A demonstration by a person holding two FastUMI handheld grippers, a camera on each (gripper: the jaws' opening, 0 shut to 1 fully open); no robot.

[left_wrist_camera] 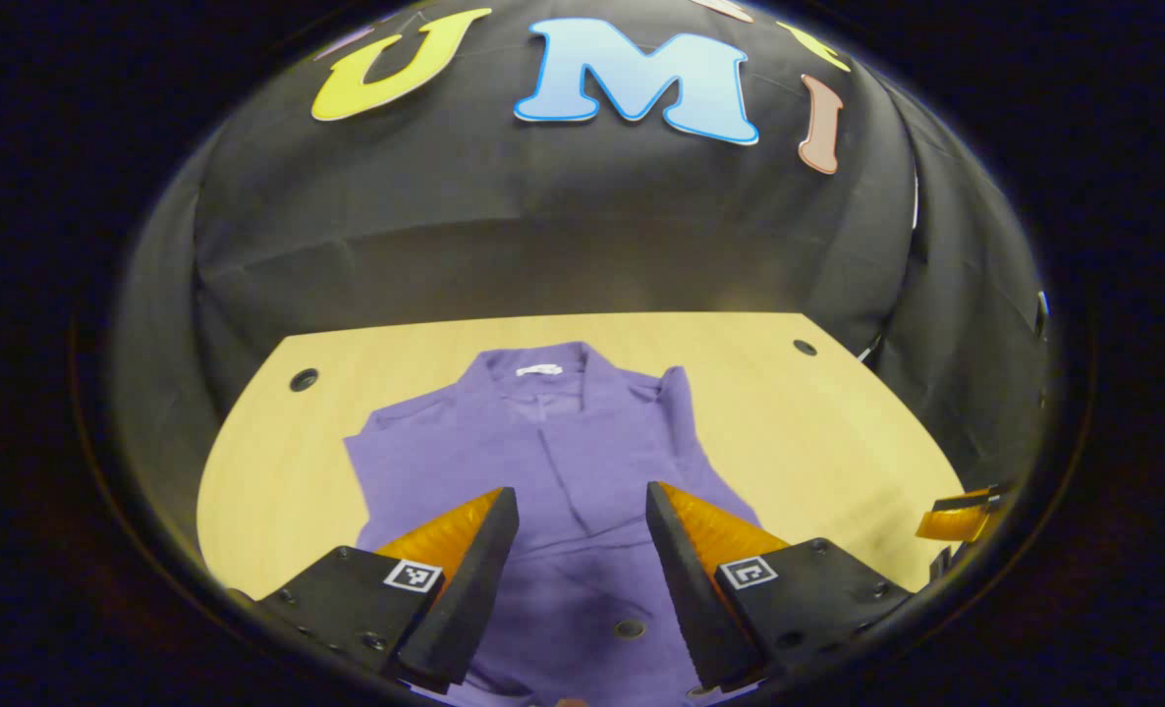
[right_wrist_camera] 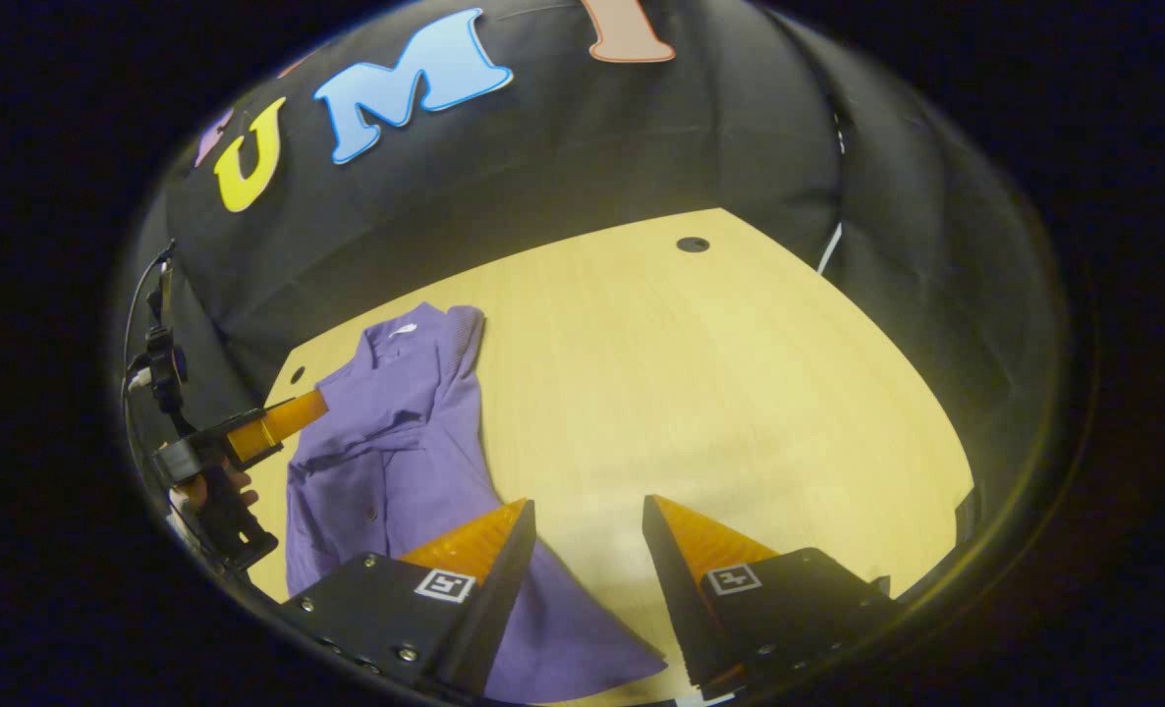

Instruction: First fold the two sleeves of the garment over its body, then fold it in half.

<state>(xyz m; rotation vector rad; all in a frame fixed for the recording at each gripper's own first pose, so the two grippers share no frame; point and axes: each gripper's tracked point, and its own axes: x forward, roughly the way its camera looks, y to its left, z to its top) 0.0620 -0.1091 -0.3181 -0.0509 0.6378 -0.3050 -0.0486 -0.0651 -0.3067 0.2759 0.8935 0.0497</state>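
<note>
The purple garment [left_wrist_camera: 582,462] lies flat on the wooden table [left_wrist_camera: 818,422], long axis running from the near edge toward the booth's wall, collar and white neck label at the far end. Both sleeves appear already folded over the body, leaving a narrow shape with a placket and buttons down the middle.

The left gripper [left_wrist_camera: 582,550] hangs above the garment's lower half, fingers spread apart with nothing between them. The garment's hem is cut off behind those fingers.

In the right gripper view the garment [right_wrist_camera: 396,432] reads as a long strip, its near corner reaching out toward the right gripper [right_wrist_camera: 587,560]. That gripper's fingers stand apart, empty, over bare table just right of the garment. The left gripper [right_wrist_camera: 283,417] shows beyond the garment's left side, held by a hand [right_wrist_camera: 219,486]; its finger gap cannot be made out from here.

In the left gripper view, the right gripper [left_wrist_camera: 956,516] is a partial shape right of the garment, mostly cut off.
</note>
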